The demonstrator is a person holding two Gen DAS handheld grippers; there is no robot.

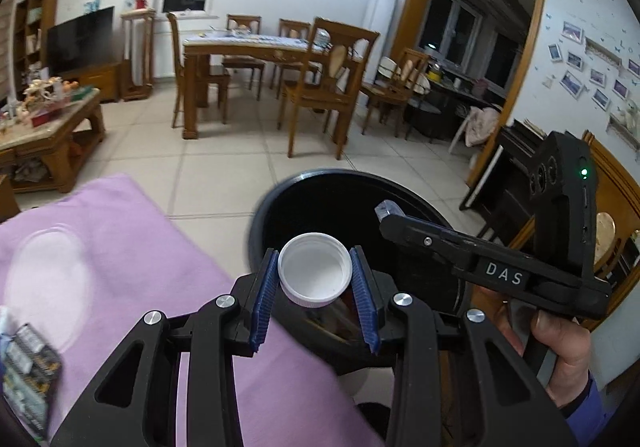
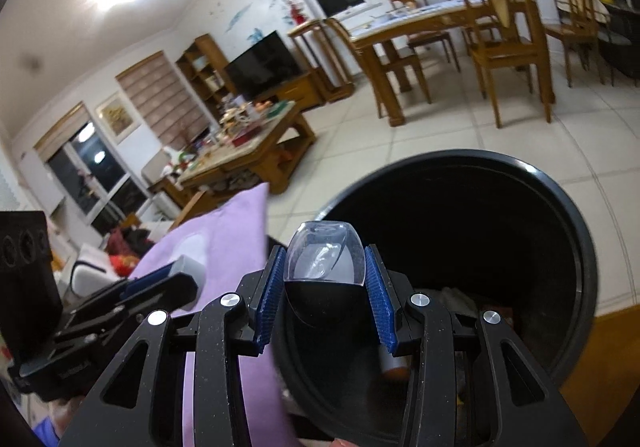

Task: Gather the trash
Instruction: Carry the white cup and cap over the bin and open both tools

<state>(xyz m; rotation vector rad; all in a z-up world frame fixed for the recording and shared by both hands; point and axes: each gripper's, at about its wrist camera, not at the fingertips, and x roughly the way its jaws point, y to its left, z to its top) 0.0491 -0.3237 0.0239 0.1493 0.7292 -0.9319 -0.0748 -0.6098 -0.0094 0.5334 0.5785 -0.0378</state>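
Your left gripper [image 1: 315, 274] clamps a white ridged bottle cap [image 1: 315, 274] between blue ribbed pads, over the round black trash bin [image 1: 280, 199]. Beside its smooth rim lies the lilac cloth [image 1: 140, 231]. Your right gripper [image 2: 325, 279] pinches a clear domed plastic piece [image 2: 325, 259] above the bin's open mouth.

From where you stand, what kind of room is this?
Most likely the open living and dining room of a home. A wooden dining table with chairs stands on the tiled floor, a television sits on a low cabinet, and a cluttered coffee table stands nearby.
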